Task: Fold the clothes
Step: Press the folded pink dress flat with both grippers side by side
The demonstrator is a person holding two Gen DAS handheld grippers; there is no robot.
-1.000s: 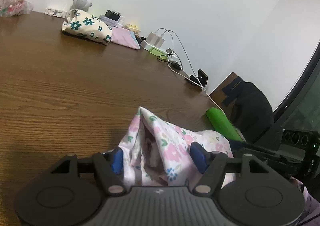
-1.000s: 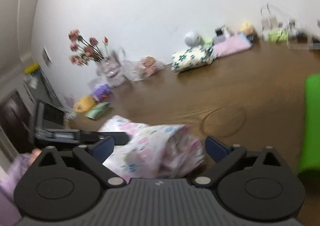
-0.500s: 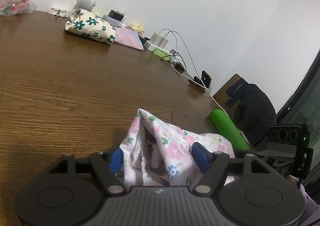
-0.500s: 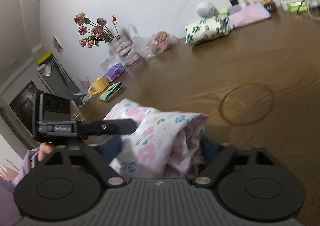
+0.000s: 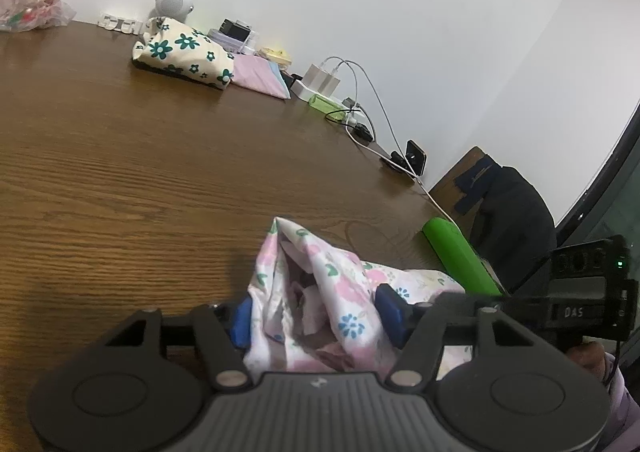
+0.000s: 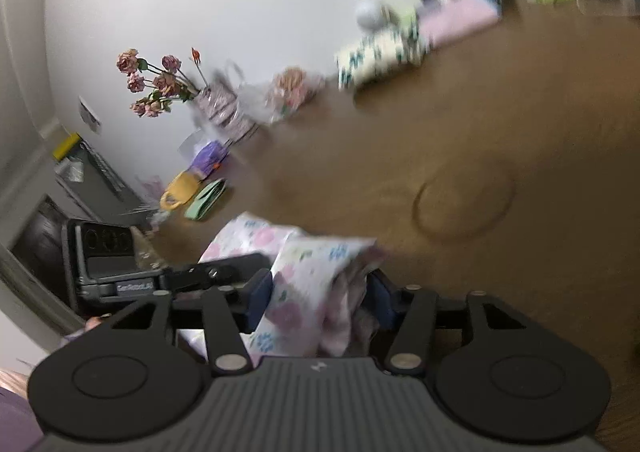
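A white garment with pink and blue flowers [image 5: 340,292] lies bunched at the near edge of the wooden table [image 5: 120,172]. My left gripper [image 5: 316,312] has its blue pads [image 5: 390,312] against both sides of a raised fold, and its jaws are closing a little more. In the right wrist view, which is blurred, the same garment [image 6: 308,280] stands between the pads [image 6: 260,298] of my right gripper [image 6: 320,298]. Those jaws are closing, and both pads touch the cloth. The two grippers face each other across the garment.
A green roll [image 5: 460,256] lies right of the garment. Folded cloths [image 5: 184,56], chargers with cables [image 5: 332,92] and a phone [image 5: 416,162] line the far wall. A chair with a dark jacket [image 5: 512,208] stands right. Flowers in a vase [image 6: 160,84] and small bags sit far left.
My right gripper's jaws have drawn in from wide apart onto the garment, and it has rolled and crept forward. The left gripper has kept its place on the fold.
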